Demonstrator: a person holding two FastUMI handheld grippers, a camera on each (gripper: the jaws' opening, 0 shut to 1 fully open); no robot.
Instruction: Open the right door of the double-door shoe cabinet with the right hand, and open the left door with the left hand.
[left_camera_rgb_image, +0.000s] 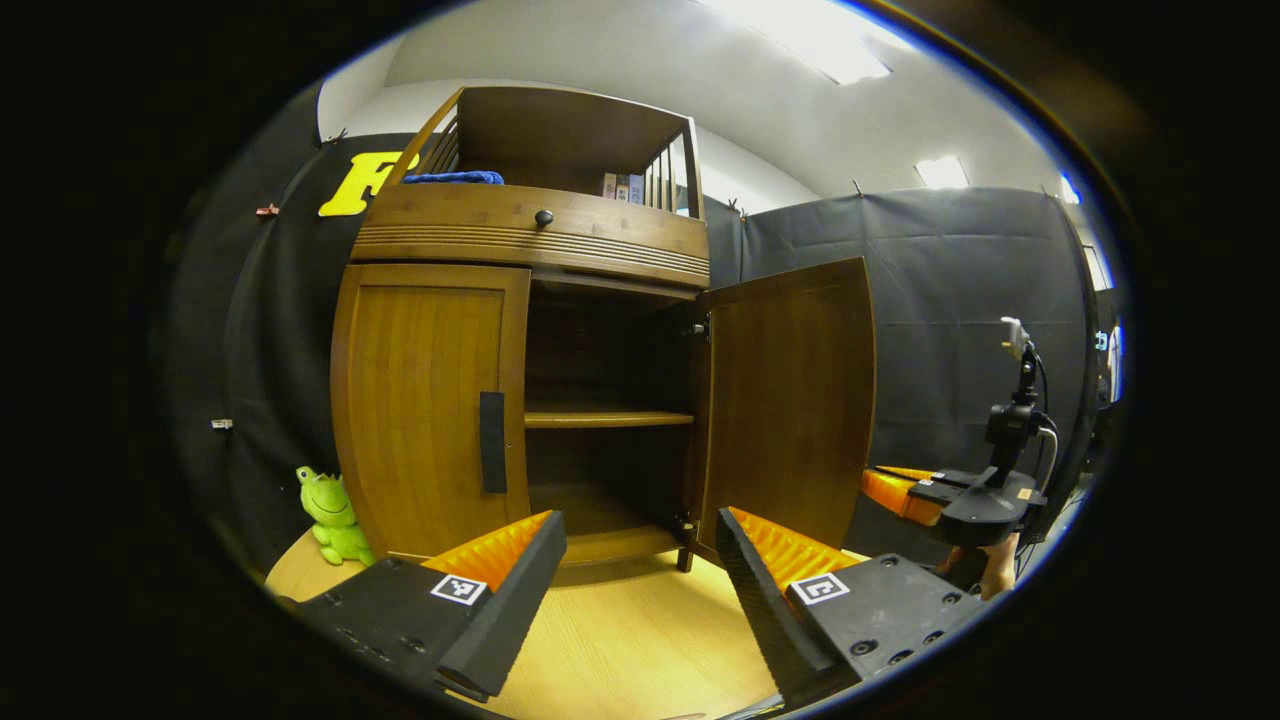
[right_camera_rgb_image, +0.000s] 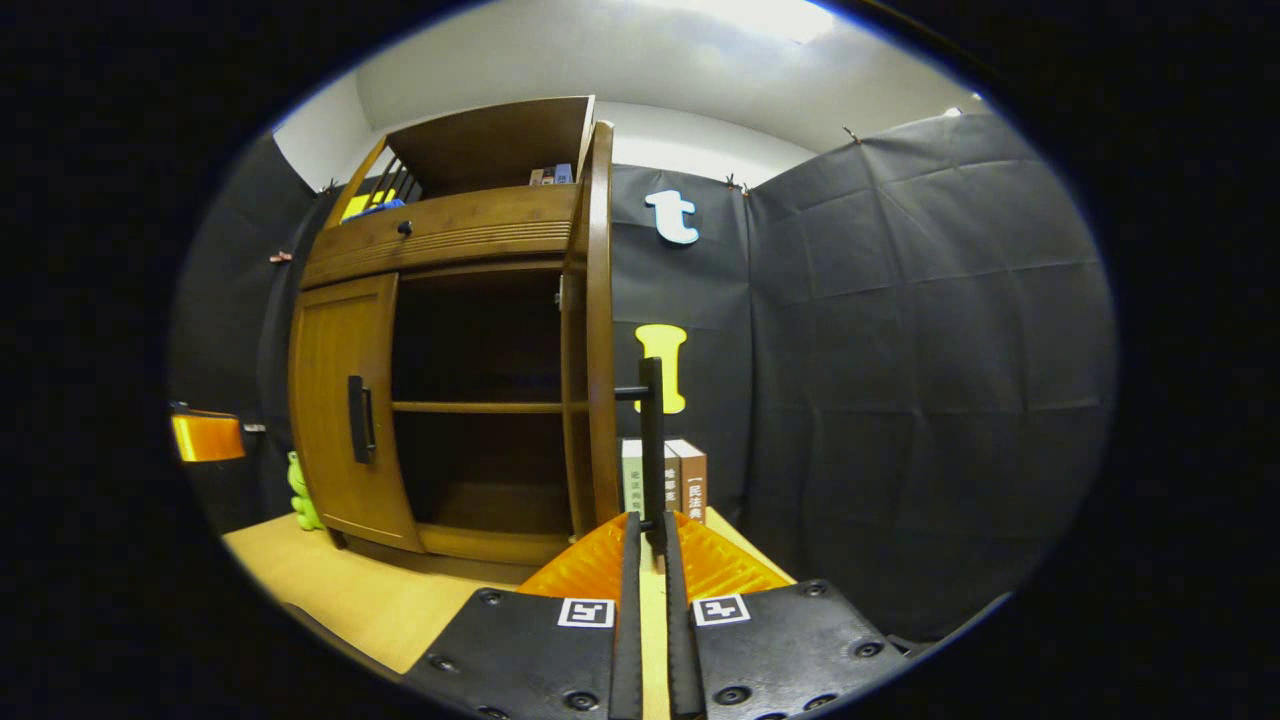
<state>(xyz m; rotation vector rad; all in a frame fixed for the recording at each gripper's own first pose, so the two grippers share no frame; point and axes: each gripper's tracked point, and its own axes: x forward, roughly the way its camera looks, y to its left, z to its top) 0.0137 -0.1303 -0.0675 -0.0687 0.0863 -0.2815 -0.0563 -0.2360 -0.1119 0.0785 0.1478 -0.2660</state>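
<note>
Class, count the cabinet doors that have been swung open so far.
1. The right door stands open, its handle in the right claw. The left door is shut; the left claw hangs open before it.

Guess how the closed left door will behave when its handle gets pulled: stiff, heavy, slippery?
The left door looks like a rigid wood panel, so it should swing as one piece, not flex. Its handle is a slim vertical bar standing proud of the panel; it may be smooth, so a firm pinch seems wise. The right door already stands open on side hinges, so expect a similar arc.

bare tabletop (left_camera_rgb_image: 640, 640) before closed left door (left_camera_rgb_image: 425, 400), frog toy (left_camera_rgb_image: 333, 515) beside
</note>
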